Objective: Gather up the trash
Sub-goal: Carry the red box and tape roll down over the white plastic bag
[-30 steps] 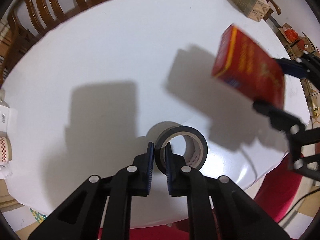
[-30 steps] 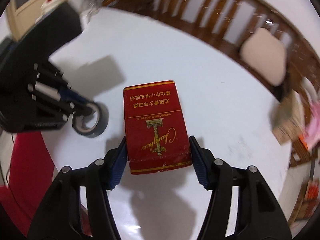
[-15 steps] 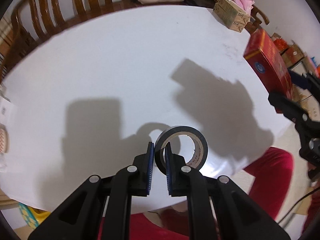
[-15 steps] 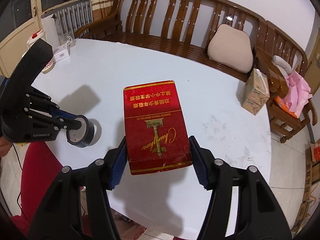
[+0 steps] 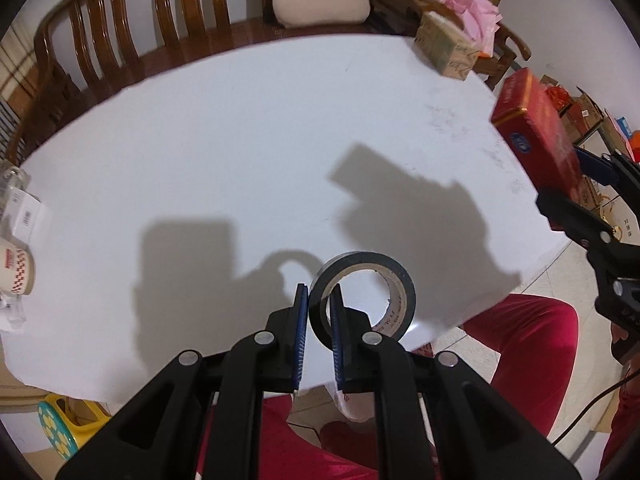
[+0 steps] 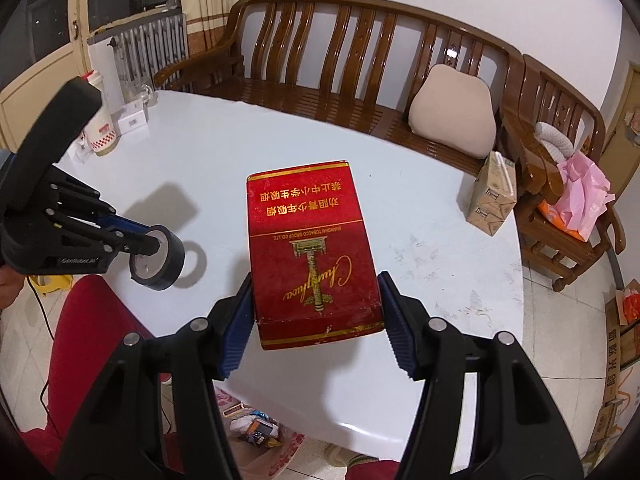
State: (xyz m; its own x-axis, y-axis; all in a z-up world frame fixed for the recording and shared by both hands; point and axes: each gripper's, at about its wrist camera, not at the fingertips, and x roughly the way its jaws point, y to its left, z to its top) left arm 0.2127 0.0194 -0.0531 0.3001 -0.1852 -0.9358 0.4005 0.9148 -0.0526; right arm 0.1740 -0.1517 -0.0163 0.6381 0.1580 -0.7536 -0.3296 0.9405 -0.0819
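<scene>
Your left tongs (image 5: 319,312) pinched the black tape roll's (image 5: 362,296) wall; your right tongs (image 6: 316,312) clamped the red carton (image 6: 312,256) above the desk (image 5: 240,140).

White round table (image 6: 280,152) carries a cardboard box (image 6: 493,196) and a cup (image 6: 102,130).

I see a red carton (image 6: 312,256) with gold lettering and gold edging, a black tape roll (image 5: 362,294) with a pale tan core, blue finger pads (image 6: 236,332), a plain white table (image 5: 240,152), and far left a cream cup (image 5: 16,266) banded in red checks.
</scene>
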